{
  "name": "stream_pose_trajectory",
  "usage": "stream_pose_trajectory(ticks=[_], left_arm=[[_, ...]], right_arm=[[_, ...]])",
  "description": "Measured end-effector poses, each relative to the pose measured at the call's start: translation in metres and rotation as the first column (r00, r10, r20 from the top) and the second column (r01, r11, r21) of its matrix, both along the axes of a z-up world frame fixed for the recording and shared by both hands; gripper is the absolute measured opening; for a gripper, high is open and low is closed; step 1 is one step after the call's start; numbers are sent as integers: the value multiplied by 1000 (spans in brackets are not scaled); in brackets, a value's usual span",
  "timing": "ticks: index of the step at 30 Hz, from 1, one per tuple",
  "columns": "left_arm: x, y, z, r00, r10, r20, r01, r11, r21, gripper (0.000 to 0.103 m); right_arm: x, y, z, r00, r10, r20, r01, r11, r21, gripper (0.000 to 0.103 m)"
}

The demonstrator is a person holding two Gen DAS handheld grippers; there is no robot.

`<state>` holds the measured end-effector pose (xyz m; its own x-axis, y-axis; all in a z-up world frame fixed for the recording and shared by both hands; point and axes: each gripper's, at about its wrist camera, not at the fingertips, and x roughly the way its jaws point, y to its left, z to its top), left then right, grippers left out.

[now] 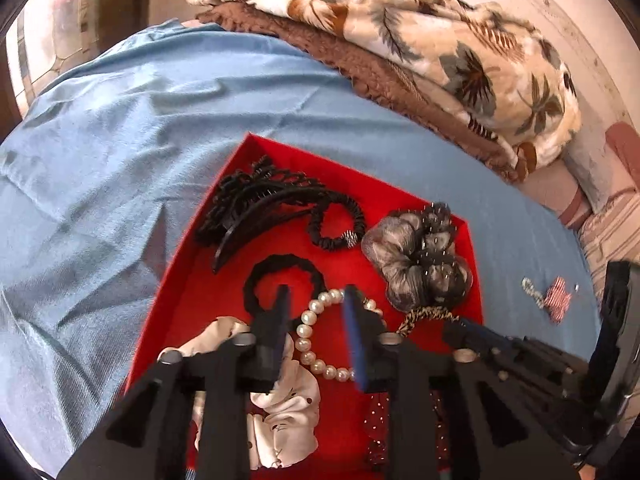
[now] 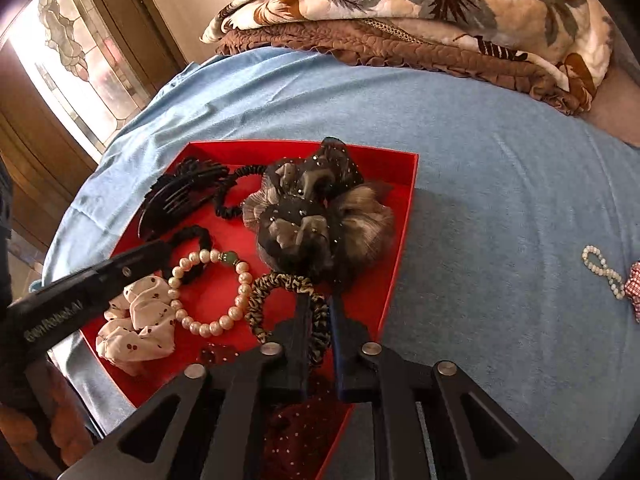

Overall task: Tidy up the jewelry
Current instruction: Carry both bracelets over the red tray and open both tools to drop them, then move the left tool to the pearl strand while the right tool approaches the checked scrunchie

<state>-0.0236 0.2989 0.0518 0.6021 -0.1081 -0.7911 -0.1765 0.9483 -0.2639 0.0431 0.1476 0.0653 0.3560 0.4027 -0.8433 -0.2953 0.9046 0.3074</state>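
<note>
the right gripper [image 2: 318,300] is closing its narrow-set fingers around the striped scrunchie [image 2: 280,304] to settle it in the red tray [image 2: 404,216], while the left gripper [image 1: 316,300] is hovering with fingers parted over the pearl bracelet [image 1: 316,344].

"GenRobot.AI" on left hand-held gripper [image 2: 160,254]

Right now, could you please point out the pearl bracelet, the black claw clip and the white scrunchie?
pearl bracelet [image 2: 200,330]: right wrist view, on a near-side pearl.
black claw clip [image 2: 176,196]: right wrist view, on its teeth.
white scrunchie [image 2: 138,328]: right wrist view, on its folded fabric.
</note>
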Motion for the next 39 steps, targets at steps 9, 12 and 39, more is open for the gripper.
stream_pose_trajectory(ticks=[9, 12, 39], left_arm=[[-11, 7, 18, 995, 42, 88, -42, 999, -9, 35], [-12, 6, 21, 993, 51, 107, -54, 998, 23, 41], [-46, -70, 38, 982, -40, 187, 8, 986, 169, 45]], right_arm=[[-2, 16, 27, 993, 61, 105, -54, 996, -66, 38], [12, 31, 16, 993, 96, 68, -88, 990, -113, 37], [-110, -279, 15, 912, -406, 58, 410, 897, -165, 58]])
